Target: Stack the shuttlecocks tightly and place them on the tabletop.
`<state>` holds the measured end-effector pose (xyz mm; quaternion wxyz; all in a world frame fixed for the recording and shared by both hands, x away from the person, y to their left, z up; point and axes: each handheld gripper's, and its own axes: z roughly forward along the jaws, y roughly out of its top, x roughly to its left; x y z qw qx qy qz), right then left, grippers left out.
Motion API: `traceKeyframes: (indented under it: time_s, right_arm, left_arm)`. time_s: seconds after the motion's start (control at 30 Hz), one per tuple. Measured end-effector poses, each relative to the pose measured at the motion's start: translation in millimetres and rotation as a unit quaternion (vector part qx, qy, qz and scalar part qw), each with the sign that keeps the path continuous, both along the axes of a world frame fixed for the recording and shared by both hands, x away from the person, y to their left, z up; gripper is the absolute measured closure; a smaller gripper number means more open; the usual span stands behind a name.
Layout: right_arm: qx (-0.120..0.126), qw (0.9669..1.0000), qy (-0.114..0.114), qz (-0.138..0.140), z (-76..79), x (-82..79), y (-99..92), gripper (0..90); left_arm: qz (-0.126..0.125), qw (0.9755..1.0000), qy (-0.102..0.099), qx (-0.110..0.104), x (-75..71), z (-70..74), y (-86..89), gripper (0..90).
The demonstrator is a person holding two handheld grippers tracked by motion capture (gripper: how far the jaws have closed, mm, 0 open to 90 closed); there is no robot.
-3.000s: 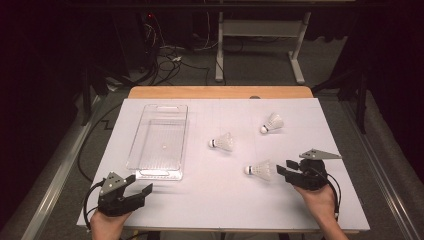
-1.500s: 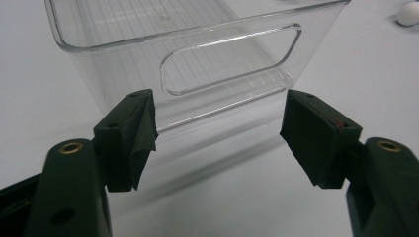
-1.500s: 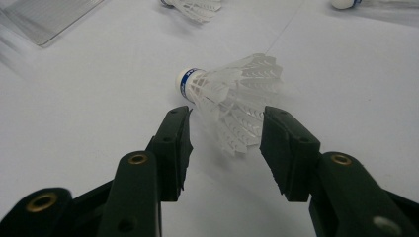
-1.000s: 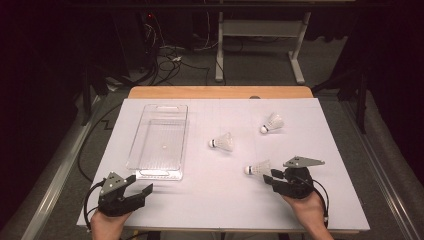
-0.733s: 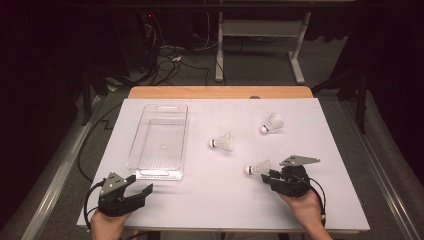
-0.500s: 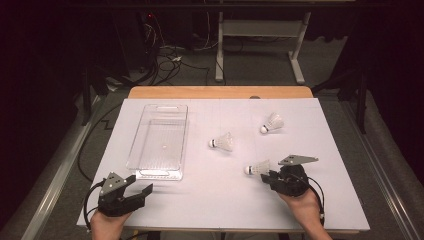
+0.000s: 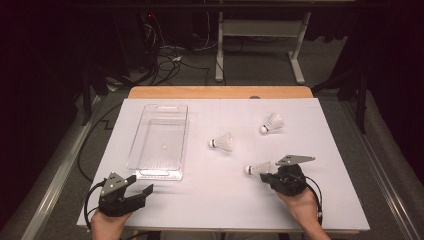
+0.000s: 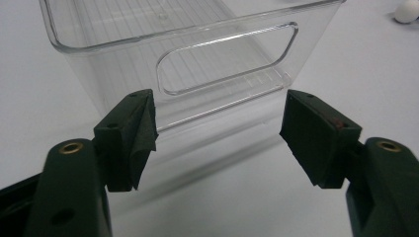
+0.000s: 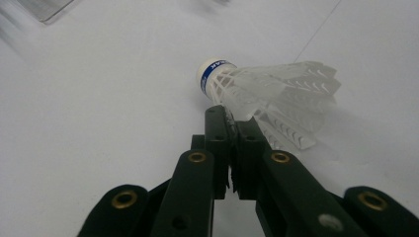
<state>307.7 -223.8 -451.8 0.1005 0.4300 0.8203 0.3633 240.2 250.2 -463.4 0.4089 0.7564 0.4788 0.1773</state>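
Pinching the thin feather skirt of the nearest white plastic shuttlecock with a blue-banded cork [image 9: 267, 91], the right gripper [image 9: 231, 118] has just been closing, and its jaws now stand almost together with only the skirt's edge caught between the tips. That shuttlecock [image 7: 257, 169] lies on its side on the white table sheet [image 7: 215, 210], near the front right edge. So shallow a bite is the main risk, in my judgement: the skirt could bend or slip out as soon as it is lifted, and the heavier cork end could swing down and pull it free.

At the front left, the left gripper [image 7: 134, 192] rests with its jaws wide apart and nothing between them, facing the handle end of the clear rectangular plastic bin [image 8: 197, 59], just short of it. If that bin [image 7: 159, 142] is where things go, a nudge from this gripper could slide it.

Farther back, a second white shuttlecock [image 7: 222, 142] lies beside the bin, and a third [image 7: 272, 122] lies well apart to the right; a low carry could knock the second one.
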Motion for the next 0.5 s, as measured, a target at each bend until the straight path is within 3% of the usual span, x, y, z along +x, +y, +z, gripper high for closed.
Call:
traceKeyframes:
  time_s: [0.5]
  right_arm:
    - [0.010,0.9999,0.006,0.009,2.1,-0.3,0.2,90.0]
  left_arm:
    - [-0.002,1.0000,-0.001,0.001,0.3,0.0,0.0,30.8]
